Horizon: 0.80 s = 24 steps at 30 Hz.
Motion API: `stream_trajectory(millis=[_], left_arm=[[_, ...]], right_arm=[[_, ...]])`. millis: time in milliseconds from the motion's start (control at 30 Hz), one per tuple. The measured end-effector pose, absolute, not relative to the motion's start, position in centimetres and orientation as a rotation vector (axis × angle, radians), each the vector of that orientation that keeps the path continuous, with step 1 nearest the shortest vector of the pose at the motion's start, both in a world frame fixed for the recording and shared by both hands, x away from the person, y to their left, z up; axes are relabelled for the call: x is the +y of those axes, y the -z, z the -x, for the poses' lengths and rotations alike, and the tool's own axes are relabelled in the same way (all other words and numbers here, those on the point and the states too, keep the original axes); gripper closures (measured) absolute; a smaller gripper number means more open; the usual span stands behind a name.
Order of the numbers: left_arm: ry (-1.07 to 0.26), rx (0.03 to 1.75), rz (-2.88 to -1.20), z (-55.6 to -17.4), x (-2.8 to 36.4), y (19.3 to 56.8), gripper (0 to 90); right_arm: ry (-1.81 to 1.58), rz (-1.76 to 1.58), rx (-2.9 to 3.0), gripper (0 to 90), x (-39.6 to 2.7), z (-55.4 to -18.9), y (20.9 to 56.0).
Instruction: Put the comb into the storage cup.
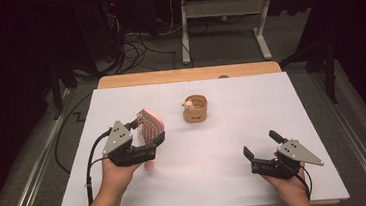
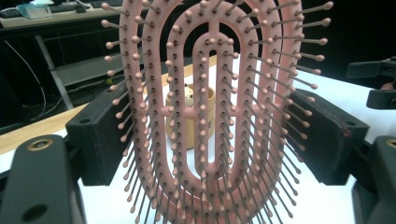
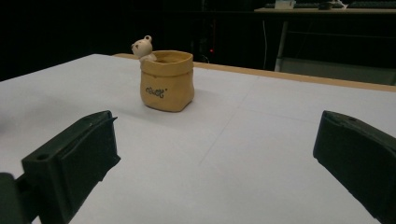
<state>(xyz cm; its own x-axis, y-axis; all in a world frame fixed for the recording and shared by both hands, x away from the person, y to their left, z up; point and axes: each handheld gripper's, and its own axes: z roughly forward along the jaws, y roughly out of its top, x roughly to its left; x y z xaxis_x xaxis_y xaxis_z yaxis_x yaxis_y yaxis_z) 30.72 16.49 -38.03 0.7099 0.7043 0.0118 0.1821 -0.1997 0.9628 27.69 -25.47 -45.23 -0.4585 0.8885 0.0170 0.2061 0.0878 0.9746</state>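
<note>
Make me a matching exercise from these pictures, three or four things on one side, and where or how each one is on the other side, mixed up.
Things:
1. pink hairbrush
2. bear pot
3. left gripper
4. right gripper

States:
A. jaws open, nothing between them
B. standing alone near the middle of the white table
C. held upright between two jaws
D. shut on a brush

Pairs: 1-C, 2-B, 3-D, 4-A

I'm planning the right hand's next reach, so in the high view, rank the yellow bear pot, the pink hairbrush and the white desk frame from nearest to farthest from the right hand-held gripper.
From the right hand-held gripper, jaws open:
1. Yellow bear pot, up and to its left, mid-table.
2. Pink hairbrush, farther left, clamped in the left hand-held gripper.
3. White desk frame, on the floor beyond the table's far edge.
</note>
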Motion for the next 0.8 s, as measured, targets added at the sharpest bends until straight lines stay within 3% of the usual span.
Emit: stream_trajectory(millis=[800], left_arm=[[-0.548, 0.678, -1.74, -30.3, 14.9, 38.4, 19.9]], right_arm=[[-1.53, -0.973, 1.833, 0.4, -19.8, -29.7, 42.1]])
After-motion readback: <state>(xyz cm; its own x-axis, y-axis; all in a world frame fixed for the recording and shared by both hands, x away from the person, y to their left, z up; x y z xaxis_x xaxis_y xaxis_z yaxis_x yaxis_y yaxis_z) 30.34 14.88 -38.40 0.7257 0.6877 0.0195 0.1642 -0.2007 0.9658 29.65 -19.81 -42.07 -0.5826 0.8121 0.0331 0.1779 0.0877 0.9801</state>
